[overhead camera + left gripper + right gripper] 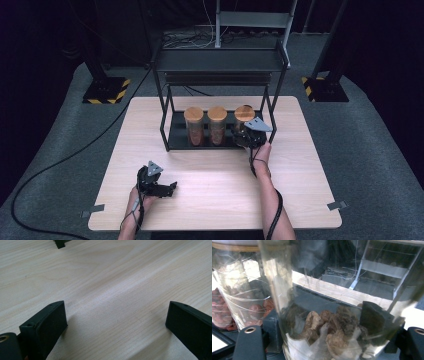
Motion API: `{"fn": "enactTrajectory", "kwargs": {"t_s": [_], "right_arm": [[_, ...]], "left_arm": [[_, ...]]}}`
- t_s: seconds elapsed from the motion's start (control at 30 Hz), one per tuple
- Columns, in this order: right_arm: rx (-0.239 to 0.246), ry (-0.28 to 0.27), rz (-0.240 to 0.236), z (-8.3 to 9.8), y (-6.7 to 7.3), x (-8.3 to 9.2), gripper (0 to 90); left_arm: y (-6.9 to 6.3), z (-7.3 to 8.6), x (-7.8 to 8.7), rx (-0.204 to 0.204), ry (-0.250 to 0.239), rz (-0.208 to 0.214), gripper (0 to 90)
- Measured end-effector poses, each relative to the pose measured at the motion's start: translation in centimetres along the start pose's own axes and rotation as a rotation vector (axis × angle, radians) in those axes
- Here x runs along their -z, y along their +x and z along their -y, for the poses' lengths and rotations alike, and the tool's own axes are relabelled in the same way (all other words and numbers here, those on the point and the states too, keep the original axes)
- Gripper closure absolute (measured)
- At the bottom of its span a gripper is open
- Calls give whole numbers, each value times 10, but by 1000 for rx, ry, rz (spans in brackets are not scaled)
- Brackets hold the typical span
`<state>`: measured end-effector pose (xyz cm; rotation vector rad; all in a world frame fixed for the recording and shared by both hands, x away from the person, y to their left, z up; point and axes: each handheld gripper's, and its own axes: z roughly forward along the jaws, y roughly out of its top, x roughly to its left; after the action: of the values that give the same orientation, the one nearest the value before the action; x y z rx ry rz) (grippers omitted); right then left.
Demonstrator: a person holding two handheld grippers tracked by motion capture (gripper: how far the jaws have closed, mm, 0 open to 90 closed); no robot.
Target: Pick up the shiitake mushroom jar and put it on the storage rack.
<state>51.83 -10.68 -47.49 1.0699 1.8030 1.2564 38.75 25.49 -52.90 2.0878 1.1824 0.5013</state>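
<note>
Right tool reaches level, apparently clamping the rightmost jar.

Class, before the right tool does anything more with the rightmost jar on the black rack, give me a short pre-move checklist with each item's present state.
1. Right tool closed on the rightmost clear glass jar with a wooden lid: ok, jaws flank its wall.
2. Wooden lid seated on that jar: ok.
3. Gap to the neighbouring middle glass jar: cannot tell, they look close.
4. Upper shelf of the black metal rack clear above the jar: cannot tell.
5. Left tool open and away on the light wooden table: ok.
</note>
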Motion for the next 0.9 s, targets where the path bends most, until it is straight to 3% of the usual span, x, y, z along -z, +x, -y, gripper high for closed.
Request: {"fn": "enactTrajectory", "kwargs": {"t_s": [0.47,0.9], "right_arm": [[-15,20,-5,6,-1,-12,248],[-66,28,-34,8,-3,-18,248]], "left_arm": [[0,0,0,0,0,0,28],[0,0,0,0,0,1,28]]}}
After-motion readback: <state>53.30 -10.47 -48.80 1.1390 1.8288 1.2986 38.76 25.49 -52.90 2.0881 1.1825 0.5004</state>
